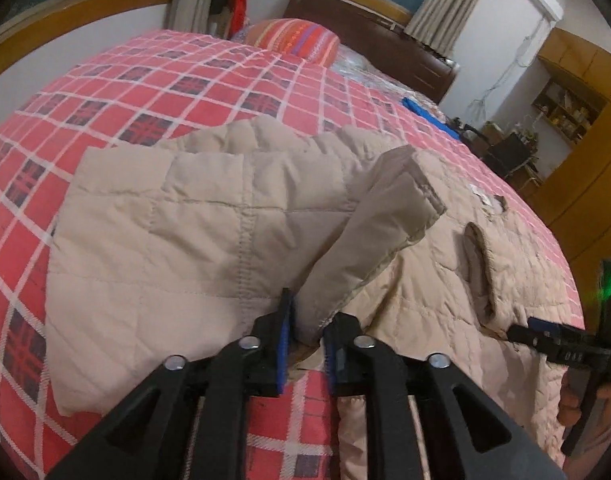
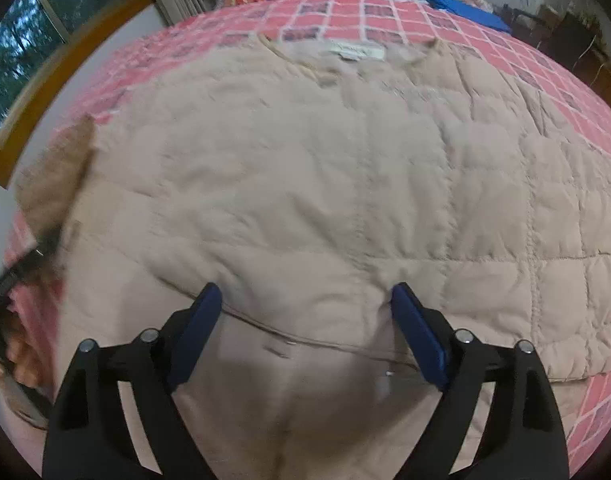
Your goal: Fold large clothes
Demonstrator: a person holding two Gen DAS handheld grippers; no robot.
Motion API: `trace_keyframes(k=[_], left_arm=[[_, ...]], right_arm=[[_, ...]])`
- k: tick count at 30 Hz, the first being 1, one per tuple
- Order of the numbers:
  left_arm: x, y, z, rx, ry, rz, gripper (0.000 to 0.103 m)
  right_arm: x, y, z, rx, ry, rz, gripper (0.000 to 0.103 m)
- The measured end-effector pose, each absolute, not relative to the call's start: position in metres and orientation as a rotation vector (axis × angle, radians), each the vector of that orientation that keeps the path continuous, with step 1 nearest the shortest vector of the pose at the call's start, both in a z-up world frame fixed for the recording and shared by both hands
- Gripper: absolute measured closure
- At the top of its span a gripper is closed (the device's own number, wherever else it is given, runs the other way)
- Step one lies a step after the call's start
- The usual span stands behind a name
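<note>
**Left pinched the sleeve, right hung wide**

The left gripper (image 1: 308, 344) had its jaws clamped on the sleeve (image 1: 369, 236), lifted off the bed (image 1: 153, 92). The right gripper (image 2: 305, 320) hovered over the jacket (image 2: 305, 168), jaws spread, holding nothing. The jacket lay flat on the checked bed, a pillow (image 1: 297, 38) farther back.

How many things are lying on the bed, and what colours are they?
Beige: 1, the quilted jacket, its edge pinched by the left gripper; the right gripper is open over it.
Striped orange-red: 1, the pillow.
Blue: 1, a flat blue thing.
Total: 3, all on the red checked bedspread.
</note>
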State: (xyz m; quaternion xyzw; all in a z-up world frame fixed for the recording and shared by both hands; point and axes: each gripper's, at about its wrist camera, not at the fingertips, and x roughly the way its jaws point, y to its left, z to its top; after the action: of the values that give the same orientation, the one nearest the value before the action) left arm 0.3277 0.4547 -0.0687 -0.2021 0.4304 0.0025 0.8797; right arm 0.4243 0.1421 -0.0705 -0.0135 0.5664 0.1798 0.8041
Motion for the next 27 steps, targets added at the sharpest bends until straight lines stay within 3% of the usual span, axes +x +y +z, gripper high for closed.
trace_keyframes(k=[1, 2, 7, 12, 21, 24, 26, 27], left_arm=[[0.327, 0.456, -0.067, -0.441, 0.897, -0.031, 0.047], [0.324, 0.455, -0.063, -0.459, 0.895, -0.063, 0.034], [0.302, 0.459, -0.026, -0.436, 0.825, -0.073, 0.025], [0.295, 0.494, -0.026, -0.419, 0.821, 0.089, 0.025], [0.313, 0.503, -0.076, -0.426, 0.950, 0.135, 0.024], [0.311, 0.505, -0.076, -0.455, 0.942, 0.133, 0.024], [0.307, 0.510, -0.072, -0.488, 0.932, 0.120, 0.024], [0.308, 0.511, -0.069, -0.496, 0.928, 0.118, 0.024]], right_arm=[[0.426, 0.146, -0.065, -0.014, 1.208, 0.406, 0.019], [0.426, 0.151, -0.058, -0.002, 1.202, 0.430, 0.020], [0.425, 0.192, -0.027, -0.020, 1.152, 0.507, 0.020], [0.426, 0.245, -0.028, -0.034, 1.184, 0.596, 0.021], [0.422, 0.311, -0.056, -0.077, 1.271, 0.656, 0.038], [0.423, 0.319, -0.061, -0.091, 1.269, 0.654, 0.052], [0.422, 0.321, -0.063, -0.086, 1.267, 0.682, 0.070], [0.420, 0.321, -0.063, -0.088, 1.264, 0.694, 0.072]])
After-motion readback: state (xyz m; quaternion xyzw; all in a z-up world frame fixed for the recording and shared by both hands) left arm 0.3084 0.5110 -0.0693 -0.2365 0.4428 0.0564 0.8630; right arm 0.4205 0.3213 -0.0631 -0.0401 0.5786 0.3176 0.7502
